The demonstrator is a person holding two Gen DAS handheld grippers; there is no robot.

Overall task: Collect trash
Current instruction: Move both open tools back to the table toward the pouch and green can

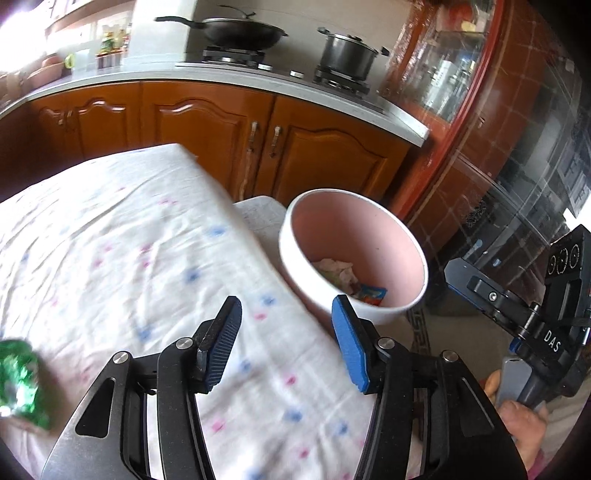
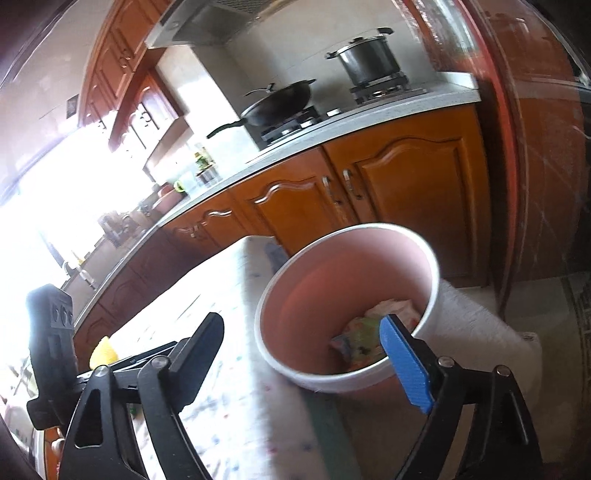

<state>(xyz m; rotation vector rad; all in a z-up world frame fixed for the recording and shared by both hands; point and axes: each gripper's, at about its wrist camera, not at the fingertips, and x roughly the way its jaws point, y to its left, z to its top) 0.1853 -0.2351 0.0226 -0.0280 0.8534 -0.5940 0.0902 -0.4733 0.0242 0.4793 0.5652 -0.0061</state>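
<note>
A pink bin with a white outer wall (image 1: 295,266) stands beside the table's right edge; it also shows in the right wrist view (image 2: 343,380). Crumpled paper and colourful wrappers (image 1: 347,277) lie in its bottom, also seen in the right wrist view (image 2: 354,339). A crumpled green foil wrapper (image 1: 20,384) lies on the tablecloth at the far left. My left gripper (image 1: 288,336) is open and empty above the table edge, next to the bin. My right gripper (image 2: 303,350) is open and empty just above the bin's near rim. A yellow object (image 2: 103,350) lies on the table.
The table carries a white cloth with blue and pink dots (image 1: 129,240). Behind it run wooden kitchen cabinets (image 1: 207,129) under a counter with a wok (image 1: 240,31) and a steel pot (image 1: 345,51). A red-framed glass door (image 1: 498,129) stands at the right.
</note>
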